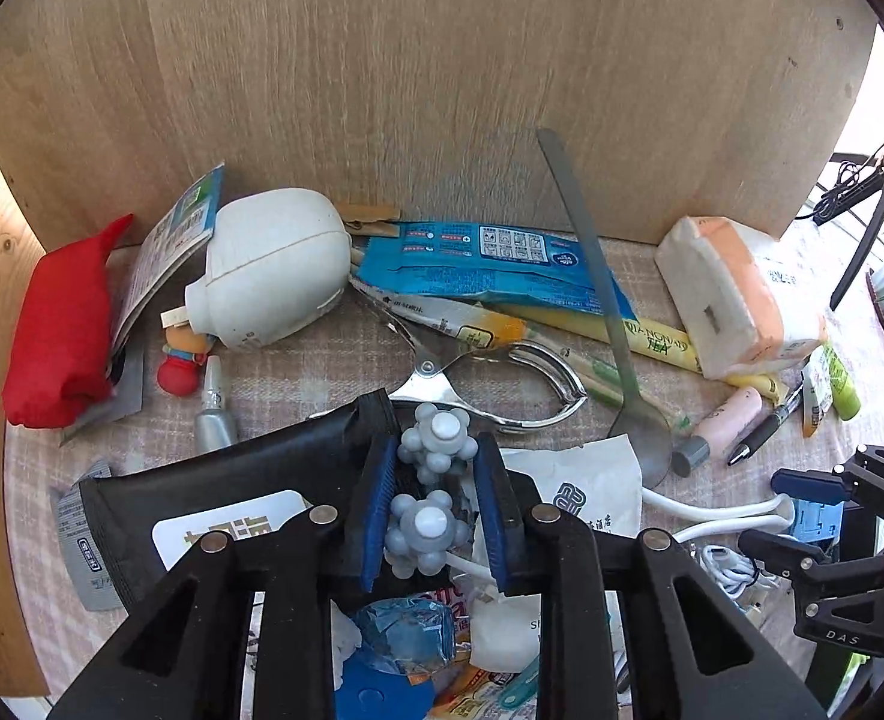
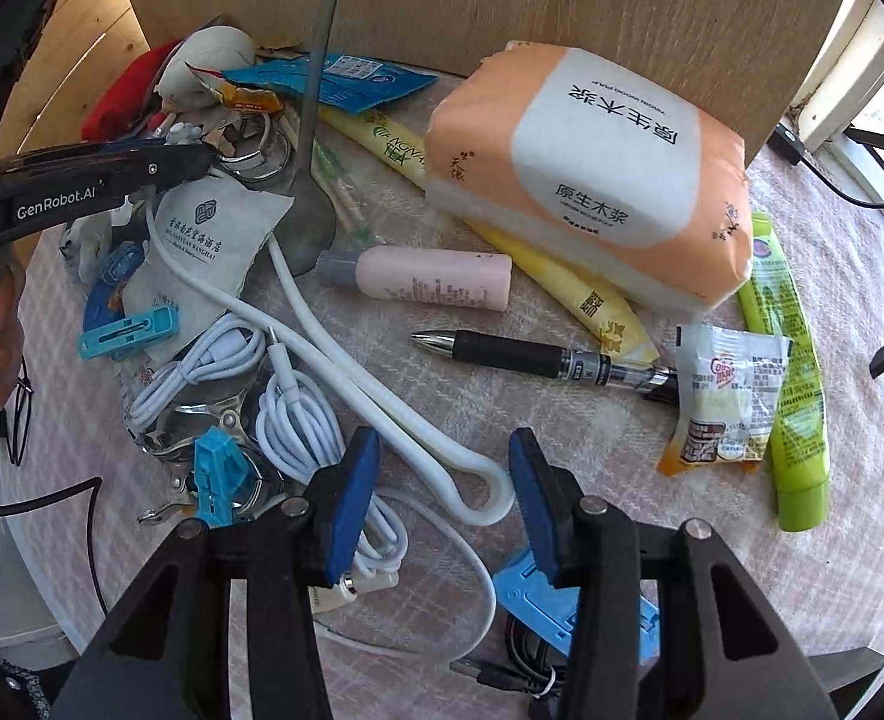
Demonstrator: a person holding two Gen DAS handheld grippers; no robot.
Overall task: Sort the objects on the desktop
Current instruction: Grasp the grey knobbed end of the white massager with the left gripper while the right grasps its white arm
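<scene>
While both claws point down at the messy table (image 2: 622, 420), I see a tall wooden board (image 1: 442, 90) standing at the back. The biggest thing on the cloth is the orange and white tissue pack (image 2: 592, 168), and it leans right by that board.

Far to the left of the tissue pack, my left claw (image 1: 434, 447) is squeezed on a grey bumpy roller (image 1: 426, 534). One bumpy ball sits between the blue pads and the other ball sticks out past the tips.

Below the tissue pack, my right claw (image 2: 446, 441) has its fingers apart. A thick white cord loop (image 2: 478, 498) lies between them, but the pads do not touch it.

A green tube (image 2: 796, 372) lies just right of the tissue pack. A pink bottle (image 2: 435, 282) lies just left of it. A black pen (image 2: 520, 354) lies under the tissue pack's front edge, with a small creamer packet (image 2: 724, 402) on the pen's end.
</scene>
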